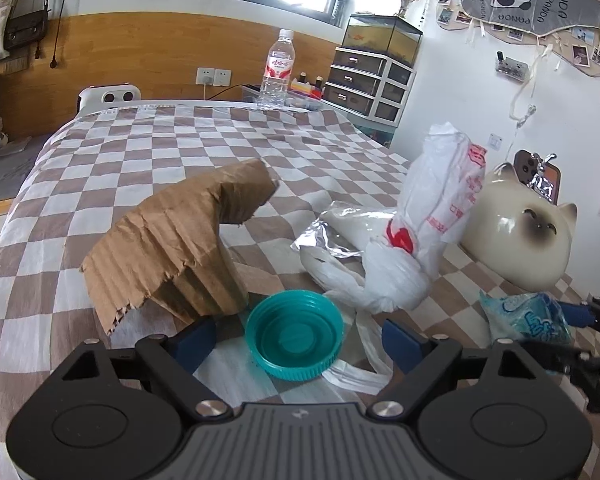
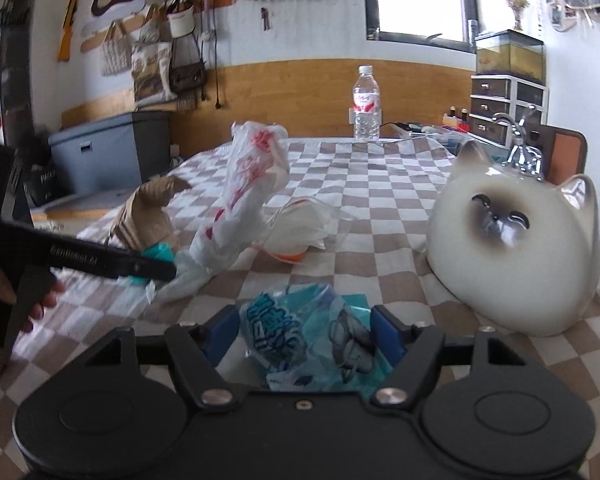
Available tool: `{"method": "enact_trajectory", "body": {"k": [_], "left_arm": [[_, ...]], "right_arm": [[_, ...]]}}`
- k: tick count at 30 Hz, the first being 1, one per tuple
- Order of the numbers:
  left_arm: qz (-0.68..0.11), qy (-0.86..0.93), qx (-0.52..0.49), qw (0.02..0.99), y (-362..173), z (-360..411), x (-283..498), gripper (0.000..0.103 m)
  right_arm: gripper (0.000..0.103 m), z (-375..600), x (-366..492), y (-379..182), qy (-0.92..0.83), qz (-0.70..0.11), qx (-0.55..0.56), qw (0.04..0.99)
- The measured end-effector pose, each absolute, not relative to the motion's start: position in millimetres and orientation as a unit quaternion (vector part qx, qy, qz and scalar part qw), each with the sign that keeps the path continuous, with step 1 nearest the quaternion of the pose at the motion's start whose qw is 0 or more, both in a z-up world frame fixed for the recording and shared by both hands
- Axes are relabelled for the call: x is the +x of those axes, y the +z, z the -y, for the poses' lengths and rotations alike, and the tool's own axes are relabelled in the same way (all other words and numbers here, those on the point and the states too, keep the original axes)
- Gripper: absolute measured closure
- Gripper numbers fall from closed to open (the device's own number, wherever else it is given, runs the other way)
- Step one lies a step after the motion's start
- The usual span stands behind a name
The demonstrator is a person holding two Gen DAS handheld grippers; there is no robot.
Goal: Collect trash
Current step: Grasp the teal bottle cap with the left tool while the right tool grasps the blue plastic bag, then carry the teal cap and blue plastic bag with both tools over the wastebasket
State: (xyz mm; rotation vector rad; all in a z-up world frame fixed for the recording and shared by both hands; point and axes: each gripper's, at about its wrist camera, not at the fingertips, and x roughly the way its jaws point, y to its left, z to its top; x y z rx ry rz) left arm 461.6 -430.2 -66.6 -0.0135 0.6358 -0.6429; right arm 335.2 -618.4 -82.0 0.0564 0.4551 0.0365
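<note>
— Teal cap [image 1: 295, 334] is lying between the left gripper [image 1: 296, 338]'s parted, untouching jaws; rigid and light, best gripped across its rim.
— Right gripper [image 2: 304, 334] is straddling a crinkly wrapper [image 2: 312, 336] on the cloth, pads seemingly not pressing; soft, slippery.

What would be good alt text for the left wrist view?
The left claw stands open around an upturned teal cap on a checkered cloth. Torn cardboard and a white plastic bag lie behind it, a ceramic cat to the right.
</note>
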Motion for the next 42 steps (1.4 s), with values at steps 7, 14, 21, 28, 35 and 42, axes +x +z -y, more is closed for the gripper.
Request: {"method": "enact_trajectory", "body": {"k": [7,14,21,28,35,42], "left_arm": [[-0.305,-0.294,0.006,0.906,-66.7,437.4,465.5,0.022],[-0.3,-0.267,0.026,0.915,-65.8,441.1,463.0,0.043],[-0.285,-0.273,0.083,0.915,-65.7,456.2,452.5,0.053],[-0.266,-0.28,0.105,0.916,-63.2,452.6,433.4,0.053],[-0.249,-0.291,0.122,0.916,-57.7,442.1,406.1,0.053],[-0.224,-0.3,0.108,0.921,-39.8,423.4,374.5,0.053]], "right_arm": [[0.029,613.5,336.9,-83.9,0.018,-0.239,0.009,0.971],[0.045,622.0,334.6,-84.1,0.012,-0.237,0.035,0.971],[0.05,629.6,327.5,-82.4,0.004,-0.219,0.058,0.974],[0.051,640.4,322.9,-81.3,-0.003,-0.204,0.091,0.975],[0.052,645.8,317.0,-80.7,-0.029,-0.185,0.11,0.976],[0.052,634.3,306.0,-76.8,-0.069,-0.156,0.084,0.982]]}}
